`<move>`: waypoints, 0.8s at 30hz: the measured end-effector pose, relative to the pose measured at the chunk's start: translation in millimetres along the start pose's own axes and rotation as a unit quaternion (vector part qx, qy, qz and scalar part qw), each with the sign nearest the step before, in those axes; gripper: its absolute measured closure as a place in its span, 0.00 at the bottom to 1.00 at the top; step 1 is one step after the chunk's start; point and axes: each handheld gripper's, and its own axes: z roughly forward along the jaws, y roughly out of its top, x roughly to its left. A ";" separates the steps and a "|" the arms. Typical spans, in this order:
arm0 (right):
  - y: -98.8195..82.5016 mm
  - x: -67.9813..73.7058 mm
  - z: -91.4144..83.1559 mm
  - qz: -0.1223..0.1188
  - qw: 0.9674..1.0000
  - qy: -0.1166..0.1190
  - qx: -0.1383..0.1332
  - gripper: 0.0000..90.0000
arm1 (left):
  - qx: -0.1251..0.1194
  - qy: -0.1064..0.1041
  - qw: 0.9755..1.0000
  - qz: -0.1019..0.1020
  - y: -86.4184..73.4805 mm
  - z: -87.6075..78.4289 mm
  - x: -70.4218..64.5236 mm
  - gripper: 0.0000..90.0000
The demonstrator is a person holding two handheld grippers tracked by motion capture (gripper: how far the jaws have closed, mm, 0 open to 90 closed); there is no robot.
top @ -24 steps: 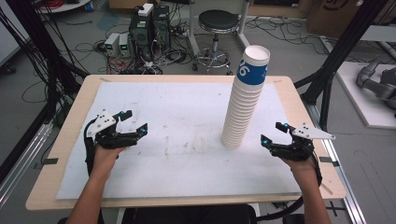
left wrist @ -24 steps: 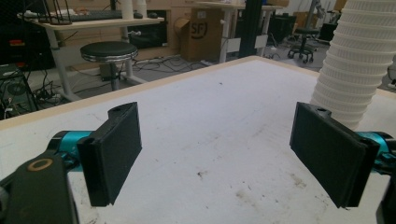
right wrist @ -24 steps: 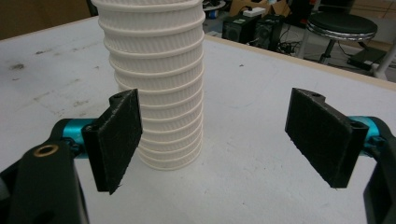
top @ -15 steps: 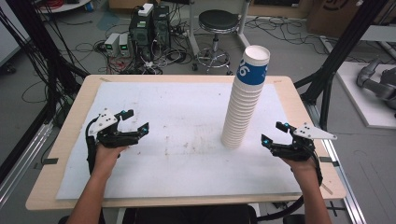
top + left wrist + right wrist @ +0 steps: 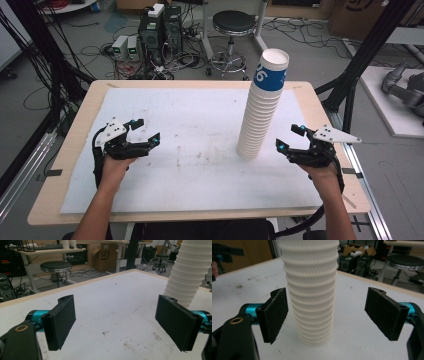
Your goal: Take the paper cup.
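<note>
1. One stack of white paper cups, top cup banded blue; cup count not determinable.
2. Two handheld grippers: left gripper, right gripper.
3. One table.
4. One round stool.

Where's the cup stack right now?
In the high view, the cup stack stands upright right of the table's middle, just ahead of the open right tool, untouched.
</note>
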 end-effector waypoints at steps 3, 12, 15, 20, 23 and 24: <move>22.2 1.0 -0.8 -0.010 1.000 0.011 -0.016 0.21 | 0.001 -0.003 1.000 0.000 0.3 1.1 -0.7 0.18; 75.8 0.4 11.7 -0.031 0.998 0.040 -0.026 0.21 | 0.002 -0.006 1.000 -0.002 2.0 2.4 -1.0 0.18; 84.6 -0.4 16.3 -0.033 0.998 0.046 -0.024 0.21 | 0.003 -0.007 1.000 -0.002 2.1 3.1 -1.6 0.18; 96.6 -0.3 22.1 -0.039 0.998 0.049 -0.028 0.21 | 0.001 -0.010 1.000 -0.003 3.3 4.7 -2.0 0.18; 101.6 -0.9 26.4 -0.039 0.998 0.050 -0.028 0.21 | 0.002 -0.013 1.000 -0.002 4.5 5.8 -2.8 0.18; 102.5 -0.8 27.3 -0.038 0.997 0.053 -0.029 0.21 | 0.003 -0.015 1.000 -0.001 5.2 6.1 -3.0 0.18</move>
